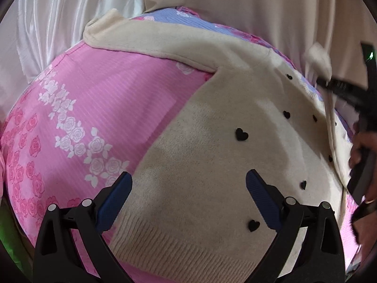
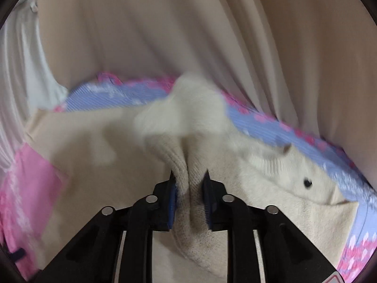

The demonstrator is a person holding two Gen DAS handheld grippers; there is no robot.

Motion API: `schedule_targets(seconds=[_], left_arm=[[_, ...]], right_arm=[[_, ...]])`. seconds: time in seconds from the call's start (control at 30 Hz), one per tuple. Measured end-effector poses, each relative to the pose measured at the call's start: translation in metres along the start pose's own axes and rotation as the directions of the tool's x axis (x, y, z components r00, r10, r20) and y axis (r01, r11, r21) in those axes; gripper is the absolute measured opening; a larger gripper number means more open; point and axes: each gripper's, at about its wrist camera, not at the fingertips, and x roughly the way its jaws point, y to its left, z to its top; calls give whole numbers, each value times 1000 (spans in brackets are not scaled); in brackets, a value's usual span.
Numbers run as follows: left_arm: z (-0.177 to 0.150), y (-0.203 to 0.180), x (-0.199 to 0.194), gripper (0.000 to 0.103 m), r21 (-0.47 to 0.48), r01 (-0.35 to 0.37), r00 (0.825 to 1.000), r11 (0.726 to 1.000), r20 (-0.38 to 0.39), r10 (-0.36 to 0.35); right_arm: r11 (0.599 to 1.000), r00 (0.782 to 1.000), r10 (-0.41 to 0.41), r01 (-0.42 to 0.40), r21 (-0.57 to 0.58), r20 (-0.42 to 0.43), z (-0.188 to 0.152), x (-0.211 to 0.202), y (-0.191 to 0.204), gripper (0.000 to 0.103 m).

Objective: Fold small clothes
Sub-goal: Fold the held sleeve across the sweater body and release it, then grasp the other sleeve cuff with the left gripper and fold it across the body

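A small cream knit sweater with black heart buttons lies spread on a pink rose-print bedsheet. Its left sleeve stretches out toward the far left. My left gripper is open and hovers just above the sweater's lower body, near the ribbed hem. My right gripper is shut on the cuff of the sweater's right sleeve and holds it lifted above the sweater body. The right gripper also shows in the left wrist view, blurred, at the sweater's right edge.
A blue floral band runs along the sheet's far edge. Beige curtain folds hang behind the bed, and white satin fabric lies at the far left. The person's hand is at the right edge.
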Motion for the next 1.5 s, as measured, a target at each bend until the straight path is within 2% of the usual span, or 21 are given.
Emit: schedule_targets(seconds=[0.07, 0.13, 0.3, 0.33, 0.4, 0.47, 0.5, 0.57, 0.63, 0.67, 0.77, 0.87, 0.93, 1.03, 1.13, 1.23, 1.33, 1.37, 1.4, 1.47, 1.5], left_arm=[[4, -4, 2, 95, 2, 4, 1000, 1000, -7, -4], [9, -9, 0, 95, 1, 13, 1000, 1000, -2, -13], [12, -11, -5, 97, 4, 27, 999, 1000, 22, -28], [11, -10, -3, 97, 4, 22, 1000, 1000, 12, -22], [11, -9, 2, 97, -7, 20, 1000, 1000, -7, -20], [11, -12, 4, 97, -12, 26, 1000, 1000, -12, -26], [12, -15, 5, 97, -12, 33, 999, 999, -14, -33], [17, -19, 7, 97, -23, 53, 998, 998, -16, -54], [31, -14, 12, 97, -76, 86, 996, 993, -22, -88], [37, -9, 15, 97, -108, 101, 994, 989, -21, -103], [73, 28, 32, 97, -286, 133, 991, 949, 10, -136], [115, 90, 58, 97, -500, 155, 988, 852, 58, -145], [144, 137, 73, 97, -602, 133, 990, 788, 125, -71], [176, 189, 92, 96, -685, 63, 987, 726, 149, 55], [203, 226, 111, 96, -710, -1, 978, 704, 148, 150], [222, 239, 122, 95, -675, -32, 964, 737, 174, 202], [235, 238, 133, 54, -602, -14, 965, 798, 200, 168], [237, 235, 132, 24, -577, 22, 966, 816, 224, 132], [238, 232, 131, 10, -564, 75, 965, 823, 248, 82], [236, 220, 115, 9, -553, 132, 949, 823, 312, 57], [237, 203, 98, 9, -509, 154, 933, 847, 357, 45]], right_arm=[[998, 996, 14, -20, -66, -93, -4, 23, 17, 50], [992, 988, -8, -12, -127, -156, -20, 44, 26, 47], [993, 998, -20, 26, 114, -52, -70, -13, -29, 47], [986, 998, -30, 37, 162, -50, -82, -23, -45, 42], [963, 992, -87, 107, 248, -91, -113, -39, -88, 16], [922, 970, -165, 217, 321, -181, -153, -46, -142, 16], [882, 945, -228, 302, 362, -234, -177, -50, -175, 4], [854, 977, -132, 199, 480, -169, -205, -63, -216, 0], [844, 971, -140, 219, 490, -192, -205, -75, -223, 0], [851, 969, -156, 231, 472, -194, -200, -81, -217, 8], [880, 973, -185, 225, 417, -136, -184, -107, -190, 26], [896, 983, -153, 183, 405, -106, -179, -124, -167, 39], [906, 984, -139, 171, 388, -110, -176, -127, -150, 45], [922, 984, -117, 159, 352, -137, -175, -130, -122, 47], [934, 978, -97, 152, 324, -182, -177, -129, -98, 47], [941, 971, -87, 154, 301, -223, -182, -127, -82, 48], [948, 963, -89, 160, 273, -256, -184, -124, -67, 49], [950, 961, -85, 157, 268, -263, -185, -123, -64, 49], [952, 960, -81, 154, 265, -267, -184, -121, -61, 49], [955, 961, -73, 144, 258, -265, -185, -120, -57, 49], [958, 962, -66, 135, 253, -264, -184, -120, -54, 49]])
